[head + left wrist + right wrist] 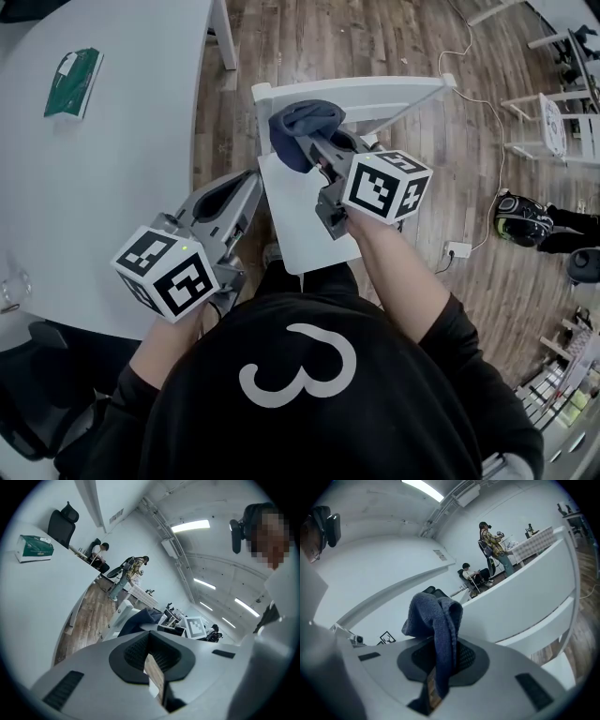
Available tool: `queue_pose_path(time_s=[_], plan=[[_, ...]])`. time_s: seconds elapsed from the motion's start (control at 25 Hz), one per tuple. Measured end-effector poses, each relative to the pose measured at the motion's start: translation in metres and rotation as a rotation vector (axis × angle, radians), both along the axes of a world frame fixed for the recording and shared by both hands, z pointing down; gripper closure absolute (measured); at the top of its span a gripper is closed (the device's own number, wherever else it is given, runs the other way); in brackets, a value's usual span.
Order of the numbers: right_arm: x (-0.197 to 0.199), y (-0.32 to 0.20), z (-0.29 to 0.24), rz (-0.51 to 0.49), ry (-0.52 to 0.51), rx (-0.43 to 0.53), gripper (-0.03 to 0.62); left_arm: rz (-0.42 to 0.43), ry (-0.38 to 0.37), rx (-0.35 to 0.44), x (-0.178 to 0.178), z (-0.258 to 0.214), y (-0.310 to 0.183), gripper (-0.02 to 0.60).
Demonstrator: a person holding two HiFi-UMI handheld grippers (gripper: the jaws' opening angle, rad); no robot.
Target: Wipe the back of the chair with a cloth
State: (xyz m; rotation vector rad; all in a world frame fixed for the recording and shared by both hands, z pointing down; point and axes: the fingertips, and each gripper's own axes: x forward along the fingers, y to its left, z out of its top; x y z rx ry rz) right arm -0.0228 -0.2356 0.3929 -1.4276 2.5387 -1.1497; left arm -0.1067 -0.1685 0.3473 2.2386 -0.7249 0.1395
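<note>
The chair (309, 220) stands centre frame, right of the table (103, 197). The cloth (298, 127) is over its back; a packet (73, 82) lies upper left.

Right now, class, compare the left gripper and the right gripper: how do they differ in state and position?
The right gripper is shut on a dark blue cloth; the left gripper has its jaws together, holding nothing. The right gripper reaches over the seat to the chair back; the left gripper hangs lower, beside the seat's left edge. Both are the same grey two-jaw design.
</note>
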Motion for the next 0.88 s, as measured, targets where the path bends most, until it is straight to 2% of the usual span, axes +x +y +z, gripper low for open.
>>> queue_pose_path(time_s=[0.48,0.88], plan=[[-0.003,-0.026,0.018,-0.003,0.090,0.009,0.542,-0.137,-0.027,-0.005,-0.015,-0.015,-0.003,0.568],[-0.005,-0.028,0.020,-0.016,0.128,0.046,0.542,-0.210,-0.052,-0.027,-0.014,-0.011,0.005,0.568]])
